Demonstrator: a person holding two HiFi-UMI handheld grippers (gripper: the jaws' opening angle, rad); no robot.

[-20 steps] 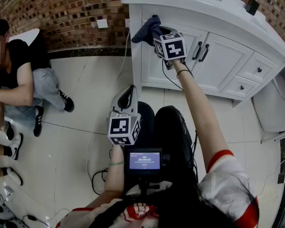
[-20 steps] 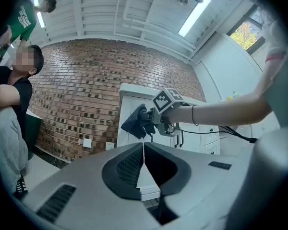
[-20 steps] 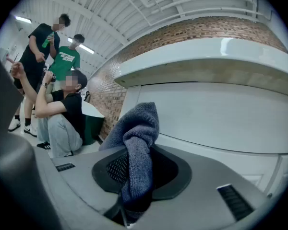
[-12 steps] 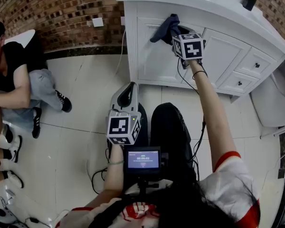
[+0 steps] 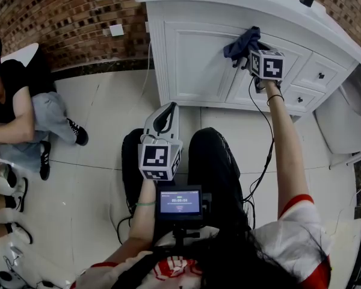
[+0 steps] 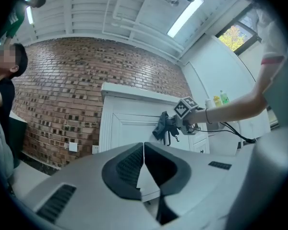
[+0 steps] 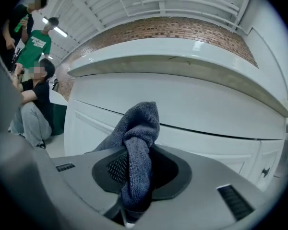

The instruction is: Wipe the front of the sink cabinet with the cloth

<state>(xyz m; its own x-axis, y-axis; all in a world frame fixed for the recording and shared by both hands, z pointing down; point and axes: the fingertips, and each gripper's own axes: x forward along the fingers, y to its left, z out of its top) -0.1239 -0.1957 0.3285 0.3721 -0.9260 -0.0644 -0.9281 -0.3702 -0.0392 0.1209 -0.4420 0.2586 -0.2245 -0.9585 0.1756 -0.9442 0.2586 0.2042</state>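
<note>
The white sink cabinet [image 5: 192, 59] stands ahead of me against the brick wall. My right gripper [image 5: 256, 54] is shut on a dark blue cloth [image 5: 242, 43] and holds it against the top of the cabinet front, near the middle doors. In the right gripper view the cloth [image 7: 137, 138] sticks up from between the jaws, close to the cabinet's panel [image 7: 206, 104]. My left gripper [image 5: 162, 118] hangs low over the floor with its jaws shut and nothing in them. From the left gripper view the cloth [image 6: 162, 126] shows against the cabinet [image 6: 127, 128].
People sit on the tiled floor at the left [image 5: 18, 113] by the brick wall [image 5: 60, 17]. Drawers with dark knobs [image 5: 320, 75] fill the cabinet's right side, and a white fixture [image 5: 343, 125] stands beyond. A cable [image 5: 262, 161] trails from my right gripper. A small screen [image 5: 179, 201] sits at my chest.
My right gripper has slid the cloth to the right along the cabinet front, from its left edge to near the middle. The left gripper has stayed low and shut.
</note>
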